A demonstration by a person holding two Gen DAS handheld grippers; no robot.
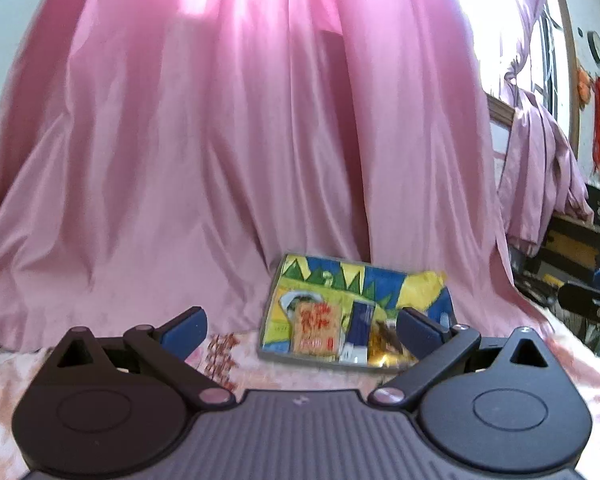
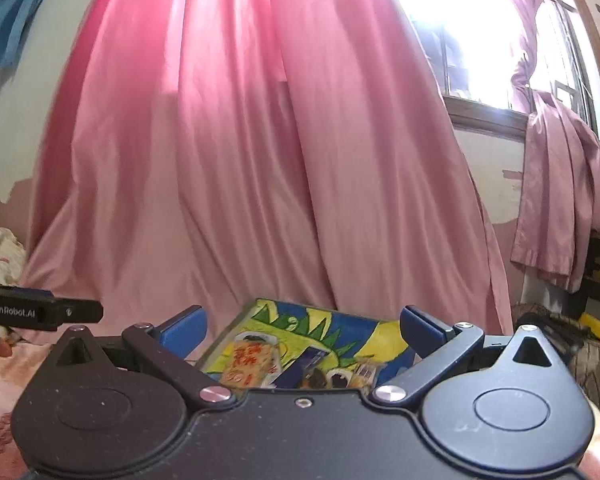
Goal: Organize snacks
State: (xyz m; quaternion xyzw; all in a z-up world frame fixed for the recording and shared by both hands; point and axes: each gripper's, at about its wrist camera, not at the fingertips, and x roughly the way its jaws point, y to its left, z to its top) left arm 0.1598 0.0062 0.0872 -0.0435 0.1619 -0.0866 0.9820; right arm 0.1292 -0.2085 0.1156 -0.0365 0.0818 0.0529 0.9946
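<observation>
Both of my grippers hang above the bed (image 1: 236, 364), a surface covered in a pale pink floral sheet, and neither holds anything. The left gripper (image 1: 302, 326) has its jaws wide apart with only air between the blue pads. The right gripper (image 2: 302, 330) likewise stands with its jaws spread as far as they go, nothing pressed between them.

The snacks sit in a shallow rectangular tray (image 1: 374, 276) painted in bright yellow, green and blue, lying on the bed close to the long pink satin curtain (image 1: 228, 140) that drapes down behind it. Inside I can make out an orange packet with red lettering (image 1: 316, 330), a dark blue wrapper (image 1: 360, 330) beside it, and a gold foil piece (image 1: 388, 354) towards the tray's near right corner. Motion blur hides finer detail.

I judge the sorting step to be largely done, since the packets already lie in the tray and my jaws are empty. Next I would need to check the sheet for any loose snack, then approach it low, jaws open.
</observation>
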